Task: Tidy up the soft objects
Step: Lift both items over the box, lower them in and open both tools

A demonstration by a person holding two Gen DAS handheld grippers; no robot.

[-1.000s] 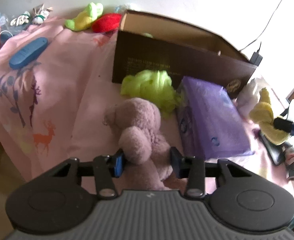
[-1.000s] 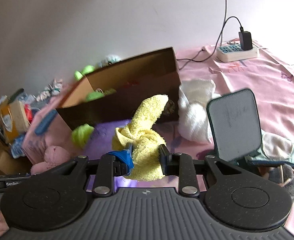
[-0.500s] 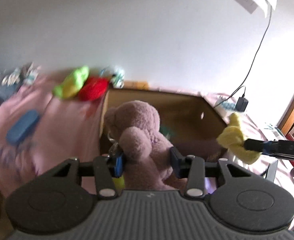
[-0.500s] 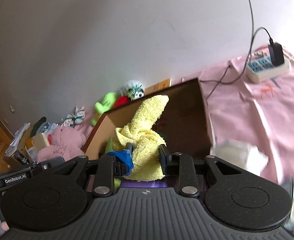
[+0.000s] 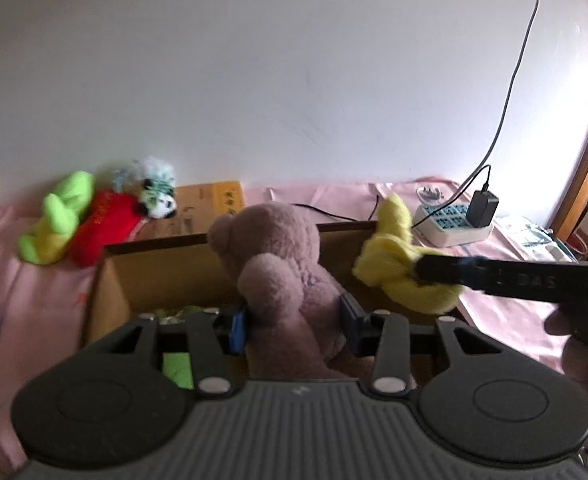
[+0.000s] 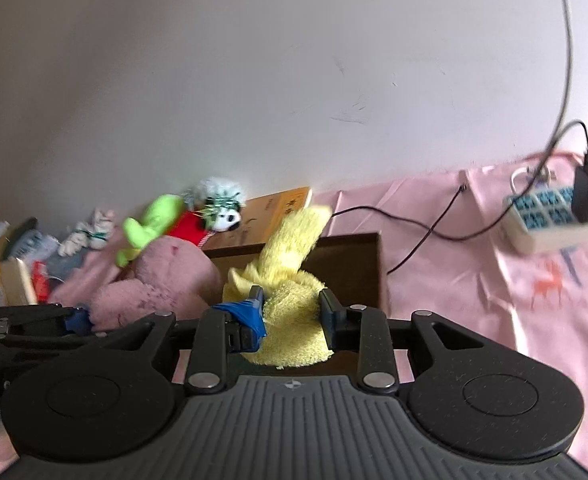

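A pinkish-brown teddy bear (image 5: 277,264) hangs upright over the open cardboard box (image 5: 153,244), with my left gripper (image 5: 294,320) shut on its body. To its right, over the same box's right end (image 6: 350,264), hangs a yellow towel (image 6: 289,280). It sits between the fingers of my right gripper (image 6: 289,304), whose jaws are opening, though the pads still touch the cloth. The left wrist view shows the towel (image 5: 394,272) at the tip of the right gripper (image 5: 426,272). The bear (image 6: 165,280) is at the left in the right wrist view.
Behind the box on the pink sheet lie a green plush (image 5: 57,220), a red plush (image 5: 105,228) and a panda plush (image 5: 157,196) beside a flat brown carton (image 5: 209,204). A power strip (image 6: 554,220) with a charger and cables sits at right. Something green (image 5: 177,364) lies inside the box.
Both grippers have lifted their loads off the bed and carried them over the open box: the bear rose from the sheet, and the towel moved from in front of the box to above it.
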